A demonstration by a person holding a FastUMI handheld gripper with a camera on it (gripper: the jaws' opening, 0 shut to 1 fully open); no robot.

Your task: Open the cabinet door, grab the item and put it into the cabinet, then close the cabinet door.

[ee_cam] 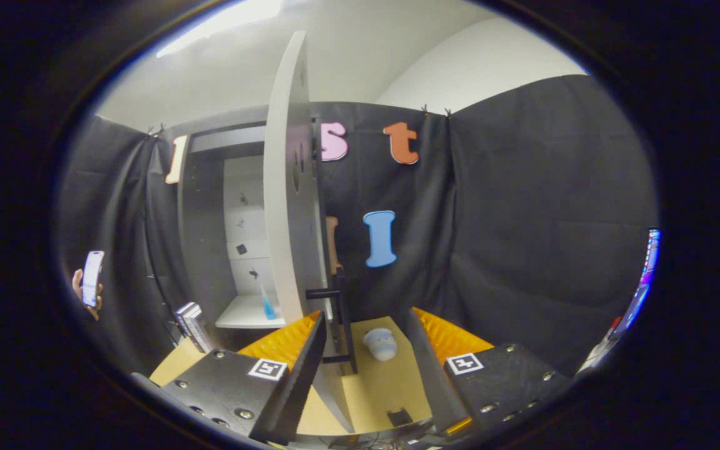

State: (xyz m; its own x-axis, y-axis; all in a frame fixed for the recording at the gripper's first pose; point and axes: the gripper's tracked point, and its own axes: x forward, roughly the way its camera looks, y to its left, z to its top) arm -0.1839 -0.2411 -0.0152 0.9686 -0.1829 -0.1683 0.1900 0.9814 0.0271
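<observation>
The grey cabinet (pixel 204 237) stands at the back left, and its door (pixel 288 187) is swung out toward me, seen nearly edge-on. A black bar handle (pixel 341 319) on the door sits between my fingers, closer to the left one. My gripper (pixel 363 337) is open, with its fingers wide apart and not pressing on anything. A small whitish rounded item (pixel 380 344) lies on the tan table (pixel 372 387), between the fingers just past the handle. Inside the cabinet, a small blue thing (pixel 268 306) stands on a white shelf (pixel 244 312).
A person's hand holds up a phone (pixel 92 278) at the far left. Several stacked books or boxes (pixel 192 326) sit left of the cabinet's foot. A lit screen (pixel 644 281) stands at the far right. A small dark piece (pixel 399 417) lies on the table's near edge.
</observation>
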